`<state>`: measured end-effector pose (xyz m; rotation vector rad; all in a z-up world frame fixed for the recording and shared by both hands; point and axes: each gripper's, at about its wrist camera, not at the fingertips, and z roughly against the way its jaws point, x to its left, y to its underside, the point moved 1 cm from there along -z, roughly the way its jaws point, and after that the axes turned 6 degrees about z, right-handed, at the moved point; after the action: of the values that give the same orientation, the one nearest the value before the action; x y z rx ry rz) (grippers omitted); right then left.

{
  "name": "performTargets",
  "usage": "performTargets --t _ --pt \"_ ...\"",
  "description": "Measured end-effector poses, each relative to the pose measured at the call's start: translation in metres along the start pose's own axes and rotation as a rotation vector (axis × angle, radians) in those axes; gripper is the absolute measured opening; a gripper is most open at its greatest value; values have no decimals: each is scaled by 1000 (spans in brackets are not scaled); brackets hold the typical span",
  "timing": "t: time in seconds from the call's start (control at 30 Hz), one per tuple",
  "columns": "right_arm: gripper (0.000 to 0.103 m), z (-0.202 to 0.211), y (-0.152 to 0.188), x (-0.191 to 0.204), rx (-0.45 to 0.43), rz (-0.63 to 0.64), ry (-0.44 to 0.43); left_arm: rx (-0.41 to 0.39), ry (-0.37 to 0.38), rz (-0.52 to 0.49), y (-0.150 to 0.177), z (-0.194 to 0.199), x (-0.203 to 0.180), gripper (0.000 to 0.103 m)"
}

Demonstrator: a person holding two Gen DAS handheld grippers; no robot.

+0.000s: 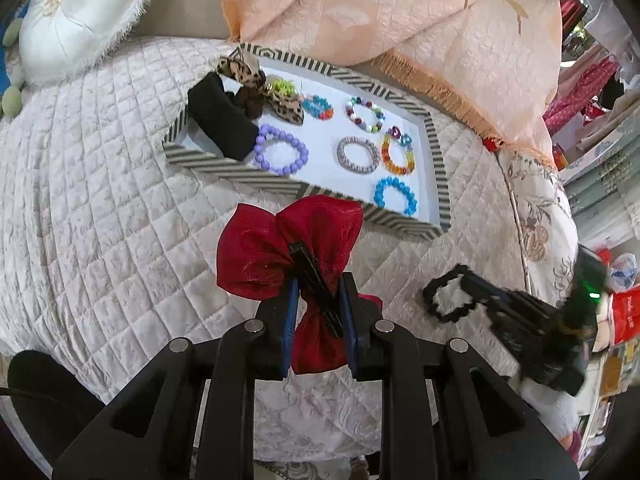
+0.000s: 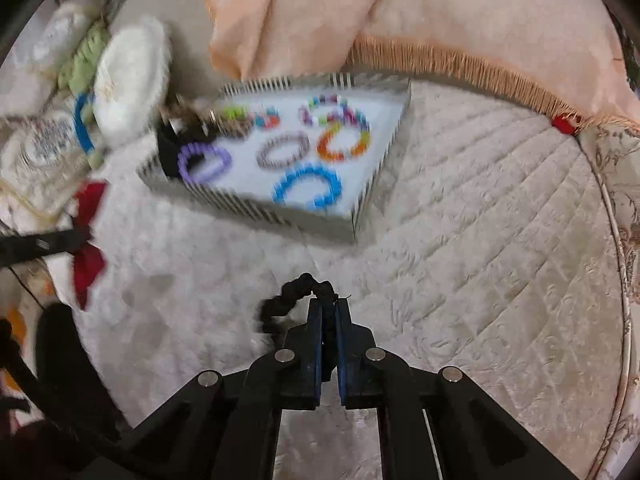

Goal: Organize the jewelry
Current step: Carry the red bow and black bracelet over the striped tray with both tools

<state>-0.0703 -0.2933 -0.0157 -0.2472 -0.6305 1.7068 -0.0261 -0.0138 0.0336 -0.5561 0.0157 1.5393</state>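
Note:
My left gripper (image 1: 320,292) is shut on a red bow hair clip (image 1: 276,248) and holds it above the quilt, just in front of the striped tray (image 1: 248,178). The tray holds several bead bracelets, among them a purple one (image 1: 281,150), a blue one (image 1: 396,196) and a grey one (image 1: 358,157), plus a leopard bow (image 1: 256,80) and a black band (image 1: 222,116). My right gripper (image 2: 329,304) is shut on a black scrunchie (image 2: 288,300). That scrunchie also shows in the left wrist view (image 1: 450,294), right of the red bow. The right wrist view is blurred.
The tray (image 2: 260,210) lies on a quilted cream bed cover (image 1: 100,184). A white round cushion (image 1: 80,16) sits at the back left and a peach fringed cloth (image 1: 400,32) drapes behind the tray. Clutter lies past the bed's right edge.

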Motion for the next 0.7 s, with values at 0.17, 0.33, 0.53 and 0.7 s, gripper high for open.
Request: performTargets --t 0.17,0.33,0.53,0.7 --pt "5 30 -21 2 -90 -24 -39 -24 0 -14 -9 5 -6 19" --pt "5 39 -37 9 -136 -25 -54 -65 -24 -39 -21 9 -14 19" --pt "5 42 -57 11 -169 -29 -64 -104 -56 -68 -39 7 -24 19" --pt "5 42 -72 12 -179 -14 -59 -125 -77 -87 -57 1 -31 19"
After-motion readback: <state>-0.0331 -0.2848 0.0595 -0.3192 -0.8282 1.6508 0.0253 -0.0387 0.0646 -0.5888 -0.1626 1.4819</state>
